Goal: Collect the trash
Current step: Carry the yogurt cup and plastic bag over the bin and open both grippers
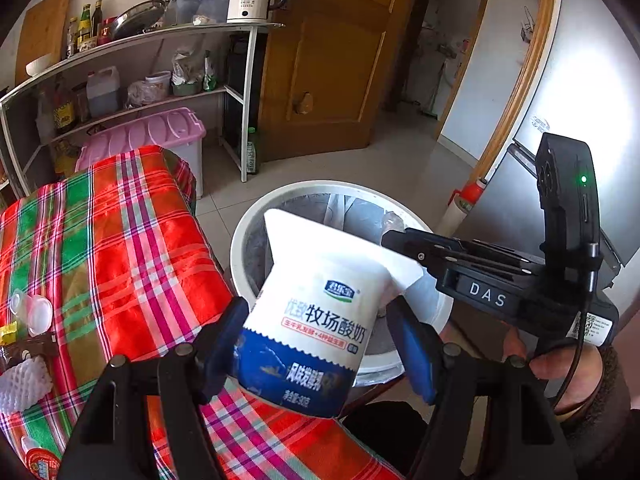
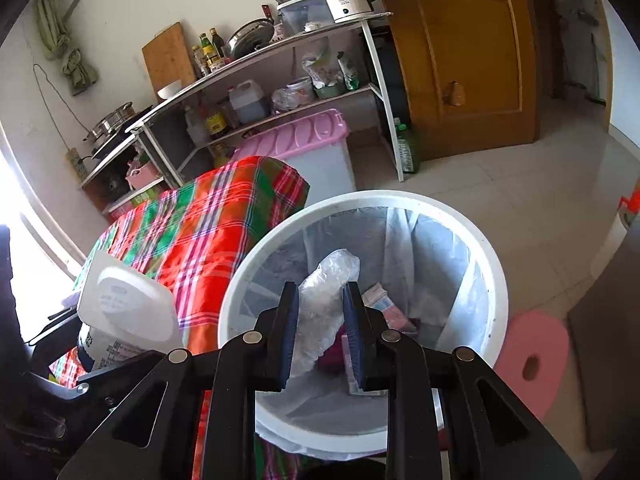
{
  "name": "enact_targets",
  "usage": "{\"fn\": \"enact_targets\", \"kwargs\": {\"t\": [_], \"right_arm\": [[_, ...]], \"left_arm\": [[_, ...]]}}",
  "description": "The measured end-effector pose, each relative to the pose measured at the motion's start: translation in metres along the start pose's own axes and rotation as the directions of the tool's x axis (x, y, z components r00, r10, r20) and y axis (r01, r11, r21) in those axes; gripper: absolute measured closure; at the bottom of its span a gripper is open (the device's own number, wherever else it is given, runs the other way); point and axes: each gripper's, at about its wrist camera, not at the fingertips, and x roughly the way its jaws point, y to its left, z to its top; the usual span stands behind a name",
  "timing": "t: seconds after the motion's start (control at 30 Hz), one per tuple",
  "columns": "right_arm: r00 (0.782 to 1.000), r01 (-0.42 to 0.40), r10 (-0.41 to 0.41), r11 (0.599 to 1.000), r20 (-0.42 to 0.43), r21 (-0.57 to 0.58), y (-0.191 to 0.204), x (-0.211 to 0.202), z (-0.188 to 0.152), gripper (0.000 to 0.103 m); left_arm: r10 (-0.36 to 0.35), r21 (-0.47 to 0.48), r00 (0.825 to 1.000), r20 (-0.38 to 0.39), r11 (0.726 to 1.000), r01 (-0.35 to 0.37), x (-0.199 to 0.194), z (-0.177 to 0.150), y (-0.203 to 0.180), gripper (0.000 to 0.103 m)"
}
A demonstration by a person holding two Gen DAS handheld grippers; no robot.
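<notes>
Left fingers (image 1: 320, 344) clamping yogurt cup (image 1: 316, 320) reading 牧场酸奶; right fingers (image 2: 320, 320) pinching clear plastic wrapper (image 2: 324, 300) over bin (image 2: 496, 280)

The left wrist view looks forward and downward along its own hand-held gripper (image 1: 320, 344), close above the corner of the plaid-covered counter (image 1: 112, 240), with the white bin (image 1: 240, 248) at frame centre. The right wrist view tilts down likewise, sitting very near over the bin (image 2: 496, 280), whose mouth fills its lower middle. Both views share the bin, the counter, the metal shelf (image 1: 160, 34) at upper left and the wooden door (image 2: 472, 60).
</notes>
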Motion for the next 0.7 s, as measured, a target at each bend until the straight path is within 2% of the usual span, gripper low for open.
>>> {"fn": "enact_targets", "kwargs": {"t": [0.2, 0.3, 0.43, 0.47, 0.7], "right_arm": [[0.998, 0.059, -0.060, 0.998, -0.030, -0.007, -0.014, 0.015, 0.004, 0.078], [0.997, 0.065, -0.065, 0.998, -0.044, 0.002, -0.020, 0.021, 0.004, 0.076], [0.997, 0.055, -0.054, 0.998, -0.054, 0.022, -0.026, 0.022, 0.002, 0.061], [0.997, 0.051, -0.050, 0.998, -0.055, 0.024, -0.026, 0.022, 0.001, 0.060], [0.997, 0.062, -0.061, 0.998, -0.040, 0.024, -0.020, 0.014, 0.002, 0.060]], "left_arm": [[-0.019, -0.036, 1.000, -0.009, 0.999, 0.019, 0.015, 0.005, 0.002, 0.030], [-0.023, -0.049, 1.000, -0.015, 0.999, 0.022, 0.019, 0.005, 0.005, 0.030], [0.015, -0.036, 1.000, -0.018, 0.999, -0.016, 0.020, 0.004, 0.005, 0.029], [0.014, -0.039, 1.000, -0.019, 0.999, -0.015, 0.019, 0.003, 0.006, 0.029], [0.039, -0.031, 0.999, 0.008, 0.999, -0.038, 0.002, -0.001, 0.008, 0.029]]}}
